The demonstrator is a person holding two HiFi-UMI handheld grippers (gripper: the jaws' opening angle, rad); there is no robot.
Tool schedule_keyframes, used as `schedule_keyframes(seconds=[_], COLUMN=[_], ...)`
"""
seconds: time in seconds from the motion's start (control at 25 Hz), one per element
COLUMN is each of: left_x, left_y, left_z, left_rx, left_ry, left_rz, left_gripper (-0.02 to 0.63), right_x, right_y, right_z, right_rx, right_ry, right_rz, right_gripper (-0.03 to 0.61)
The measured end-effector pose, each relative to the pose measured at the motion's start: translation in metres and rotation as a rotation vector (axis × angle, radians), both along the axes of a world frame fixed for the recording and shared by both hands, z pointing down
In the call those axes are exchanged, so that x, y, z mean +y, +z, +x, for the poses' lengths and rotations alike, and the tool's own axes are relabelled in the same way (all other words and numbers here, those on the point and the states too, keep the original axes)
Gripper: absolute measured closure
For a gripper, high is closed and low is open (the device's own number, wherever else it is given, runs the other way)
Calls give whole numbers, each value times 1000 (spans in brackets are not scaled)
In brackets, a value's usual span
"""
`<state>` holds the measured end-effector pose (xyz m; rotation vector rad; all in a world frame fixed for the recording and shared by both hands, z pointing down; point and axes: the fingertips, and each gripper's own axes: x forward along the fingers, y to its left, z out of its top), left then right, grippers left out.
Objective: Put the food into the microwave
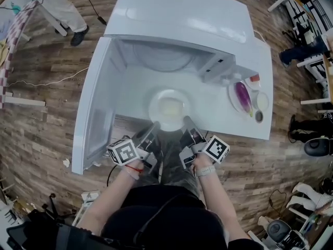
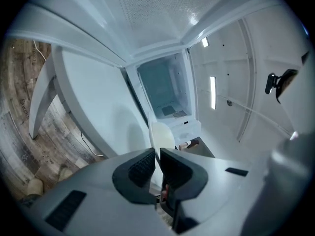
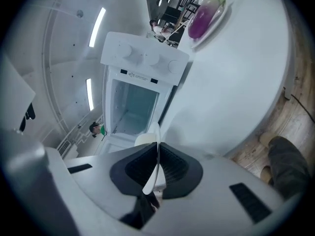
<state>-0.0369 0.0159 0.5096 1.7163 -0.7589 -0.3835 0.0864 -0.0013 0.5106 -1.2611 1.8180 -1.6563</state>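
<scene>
Plate (image 1: 169,108) of pale food hangs at frame centre, its near rim clamped between the closed jaws of the left gripper (image 1: 152,126) and right gripper (image 1: 186,123) alike, with the open microwave (image 1: 156,69) straight above it.

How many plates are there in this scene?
2. One plate is held by the left tool and right tool at the open microwave. The second plate, carrying a purple eggplant, sits on the white table right of it. More could be hidden.
</scene>
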Motion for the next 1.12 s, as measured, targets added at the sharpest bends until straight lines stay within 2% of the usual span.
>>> schedule_keyframes(seconds=[0.2, 0.6, 0.92, 1.12], left_x=[-19, -66, -99, -115], left_y=[-10, -19, -19, -19], left_z=[-4, -17, -20, -14], left_rx=[-6, 2, -7, -6], left_ry=[-34, -137, -191, -209], left_rz=[21, 23, 3, -19], left_gripper=[575, 575, 575, 575], right_x=[-23, -79, -114, -129], right_y=[-12, -20, -22, -18], right_z=[-6, -17, -19, -15], right_rx=[-18, -12, 9, 19], right_ry=[-29, -73, -68, -29], right_rz=[33, 34, 4, -27], right_gripper=[545, 545, 545, 545])
